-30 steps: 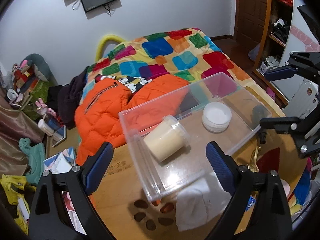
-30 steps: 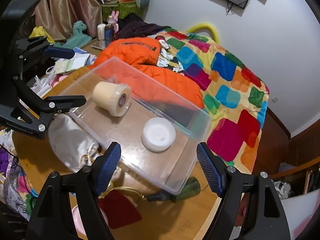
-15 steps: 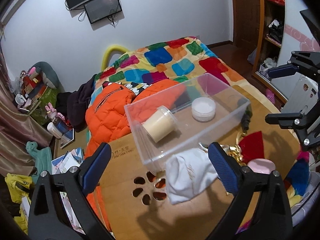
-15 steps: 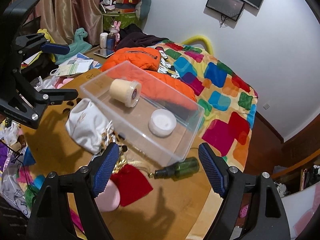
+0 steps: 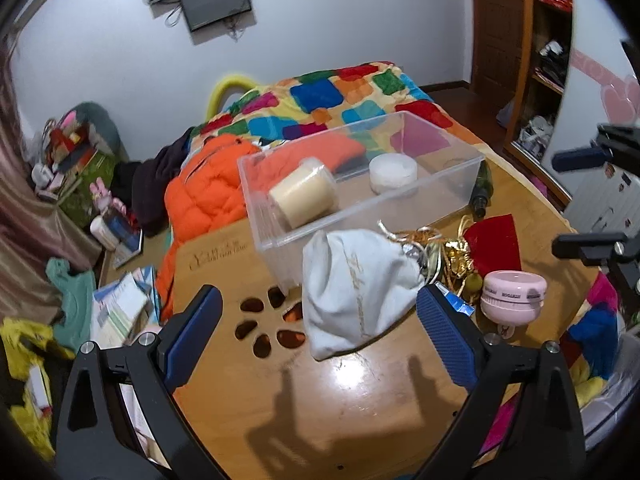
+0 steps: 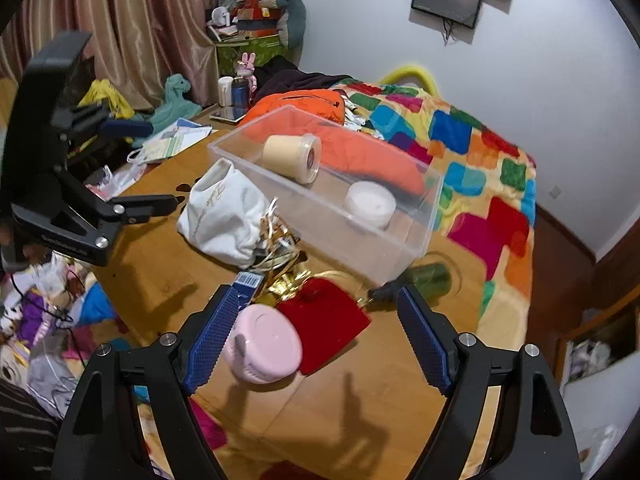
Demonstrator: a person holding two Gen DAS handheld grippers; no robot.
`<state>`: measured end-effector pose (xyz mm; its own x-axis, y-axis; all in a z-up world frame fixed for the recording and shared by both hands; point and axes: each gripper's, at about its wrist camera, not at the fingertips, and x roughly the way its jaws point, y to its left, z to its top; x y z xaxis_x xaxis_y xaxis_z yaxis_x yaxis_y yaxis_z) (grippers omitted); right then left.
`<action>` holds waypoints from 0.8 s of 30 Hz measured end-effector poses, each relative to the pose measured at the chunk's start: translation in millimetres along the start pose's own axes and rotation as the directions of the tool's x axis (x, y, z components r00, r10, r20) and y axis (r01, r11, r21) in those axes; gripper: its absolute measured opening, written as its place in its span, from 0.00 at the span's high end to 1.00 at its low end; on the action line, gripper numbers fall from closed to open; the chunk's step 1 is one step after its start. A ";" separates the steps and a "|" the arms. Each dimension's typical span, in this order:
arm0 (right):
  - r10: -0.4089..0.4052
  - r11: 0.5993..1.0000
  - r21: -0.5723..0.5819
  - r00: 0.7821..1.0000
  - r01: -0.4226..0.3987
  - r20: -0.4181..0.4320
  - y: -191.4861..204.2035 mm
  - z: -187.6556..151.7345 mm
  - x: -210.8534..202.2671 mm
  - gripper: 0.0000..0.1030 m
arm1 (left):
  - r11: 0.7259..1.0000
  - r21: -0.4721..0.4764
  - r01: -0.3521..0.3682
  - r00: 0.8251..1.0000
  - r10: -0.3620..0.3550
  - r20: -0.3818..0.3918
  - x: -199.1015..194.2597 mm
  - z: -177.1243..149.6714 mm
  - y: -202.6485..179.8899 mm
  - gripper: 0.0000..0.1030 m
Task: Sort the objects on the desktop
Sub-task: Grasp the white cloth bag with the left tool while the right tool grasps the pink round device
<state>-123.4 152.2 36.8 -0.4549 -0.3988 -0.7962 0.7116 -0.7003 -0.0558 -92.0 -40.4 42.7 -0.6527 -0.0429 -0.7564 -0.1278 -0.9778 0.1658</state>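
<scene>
A clear plastic box (image 5: 436,196) (image 6: 420,236) stands on the wooden table and holds a cream jar (image 5: 302,198) (image 6: 292,156) on its side and a white round tub (image 5: 392,170) (image 6: 370,202). In front of it lie a white cloth pouch (image 5: 352,300) (image 6: 224,212), gold ribbon (image 5: 448,248), a red pouch (image 5: 496,248) (image 6: 324,320), a pink round device (image 5: 512,298) (image 6: 264,344) and a green bottle (image 5: 482,188) (image 6: 420,280). My left gripper (image 5: 316,336) is open, above the table before the white pouch. My right gripper (image 6: 316,336) is open, above the pink device and red pouch.
The round table (image 5: 320,400) has paw-shaped holes (image 5: 264,328). Behind it are a bed with a coloured quilt (image 5: 340,96) and an orange jacket (image 5: 208,192). Papers and clutter (image 5: 120,312) lie on the floor at the left.
Both grippers have pulled back and up from the box, so more of the table and the loose objects now shows. Both stay open and empty.
</scene>
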 end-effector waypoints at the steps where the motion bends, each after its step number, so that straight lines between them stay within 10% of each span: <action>1: 0.002 1.000 0.010 1.000 -0.002 0.000 0.3 -3.6 2.5 0.23 | 1.000 -0.010 -0.006 1.000 0.006 0.005 1.3 -2.6 -0.6 0.04; 24: 0.046 0.998 0.040 0.998 -0.047 0.031 31.6 -52.8 39.6 0.34 | 0.991 -0.133 0.018 0.998 -0.025 -0.052 57.3 -35.7 -13.5 0.04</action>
<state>-90.6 145.5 -28.2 -0.4380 -0.4484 -0.7792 0.7100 -0.7042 0.0061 -101.0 -37.0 -25.4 -0.6093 -0.0294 -0.7924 -0.0384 -0.9970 0.0665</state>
